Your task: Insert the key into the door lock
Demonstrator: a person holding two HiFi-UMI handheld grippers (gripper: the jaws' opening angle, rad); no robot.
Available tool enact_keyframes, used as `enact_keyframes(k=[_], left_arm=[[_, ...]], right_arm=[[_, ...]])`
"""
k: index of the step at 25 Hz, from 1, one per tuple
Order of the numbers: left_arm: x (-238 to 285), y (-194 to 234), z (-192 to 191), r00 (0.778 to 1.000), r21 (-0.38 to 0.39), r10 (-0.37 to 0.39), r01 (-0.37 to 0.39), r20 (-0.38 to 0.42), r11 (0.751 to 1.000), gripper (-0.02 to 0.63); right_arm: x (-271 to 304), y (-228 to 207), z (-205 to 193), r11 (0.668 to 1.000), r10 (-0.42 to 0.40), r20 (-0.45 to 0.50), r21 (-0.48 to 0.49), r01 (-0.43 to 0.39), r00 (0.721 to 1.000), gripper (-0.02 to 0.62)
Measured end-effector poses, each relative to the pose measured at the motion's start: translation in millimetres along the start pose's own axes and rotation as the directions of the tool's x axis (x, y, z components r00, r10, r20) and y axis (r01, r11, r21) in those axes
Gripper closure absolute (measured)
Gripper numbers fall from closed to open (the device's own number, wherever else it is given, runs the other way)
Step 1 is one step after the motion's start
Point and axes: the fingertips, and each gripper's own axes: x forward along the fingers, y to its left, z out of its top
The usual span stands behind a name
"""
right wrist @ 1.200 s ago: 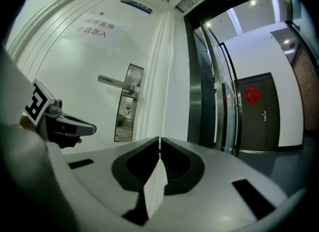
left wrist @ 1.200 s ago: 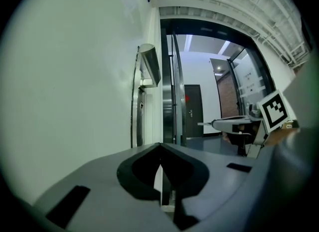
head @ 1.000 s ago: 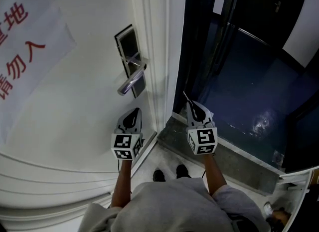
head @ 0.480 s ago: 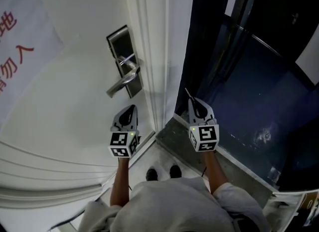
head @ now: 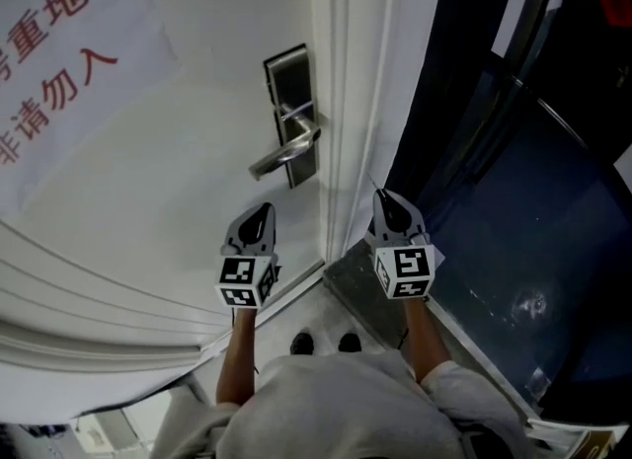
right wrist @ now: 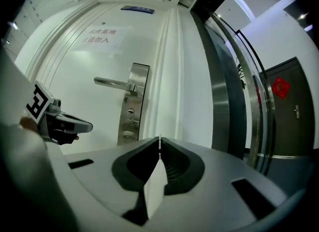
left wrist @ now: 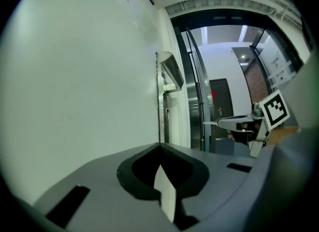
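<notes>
A steel lock plate (head: pixel 291 112) with a lever handle (head: pixel 279 158) sits on the white door (head: pixel 148 191). In the right gripper view the plate (right wrist: pixel 131 101) shows a keyhole (right wrist: pixel 130 111) under the handle (right wrist: pixel 111 82). My right gripper (head: pixel 380 196) is shut on a thin key (head: pixel 373 186) that pokes forward from its tips, off the door's edge and right of the lock. The key's blade (right wrist: pixel 159 143) shows edge-on between the closed jaws. My left gripper (head: pixel 263 208) is shut and empty, below the handle and apart from it.
A paper sign with red characters (head: pixel 59 42) hangs on the door's left part. Right of the white door frame (head: pixel 351 102) lie a dark glass panel (head: pixel 513 151) and a grey threshold (head: pixel 360 284). The person's shoes (head: pixel 321 344) stand just below.
The lock plate and handle now lie further right in the head view, more directly ahead of the two grippers. Both grippers have swung a little with the view; their jaws stay closed.
</notes>
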Motion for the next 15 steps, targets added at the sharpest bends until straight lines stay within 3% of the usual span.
enact_keyframes(k=[7,15], left_arm=[[-34,43,2,0.992,-0.002,0.126,-0.126,0.003,0.992,0.589],[-62,69,4,0.976,-0.004,0.216,-0.216,0.010,0.976,0.589]], right_arm=[[31,46,15,0.993,0.121,0.036,-0.009,-0.121,0.992,0.566],[49,66,30,0.983,0.185,0.074,-0.023,-0.184,0.980,0.566]])
